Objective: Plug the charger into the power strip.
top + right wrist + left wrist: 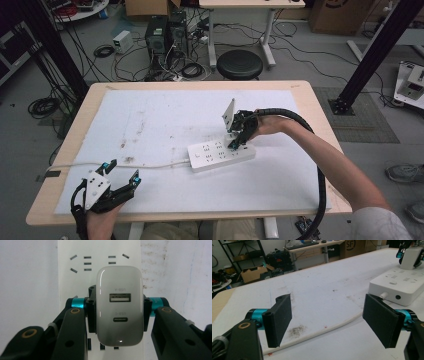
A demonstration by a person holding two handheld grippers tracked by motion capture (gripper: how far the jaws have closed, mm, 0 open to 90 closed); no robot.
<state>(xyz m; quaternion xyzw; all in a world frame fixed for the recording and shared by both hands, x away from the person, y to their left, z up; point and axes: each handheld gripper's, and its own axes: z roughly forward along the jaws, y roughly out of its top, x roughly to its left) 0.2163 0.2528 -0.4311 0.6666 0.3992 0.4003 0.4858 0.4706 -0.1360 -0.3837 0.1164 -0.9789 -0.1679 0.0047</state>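
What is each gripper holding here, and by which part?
The right gripper clamps a white USB charger by its two side faces, above the power strip. The left gripper is open, holding nothing.

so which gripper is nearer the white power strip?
Right. The right gripper is over the white rectangular power strip, clamping a white USB charger. The left gripper is open near the table's front-left edge, well apart.

Even, bright overhead light; glare washes the white mat [165, 120] toward 12 o'clock; soft shadows; slight blur throughout
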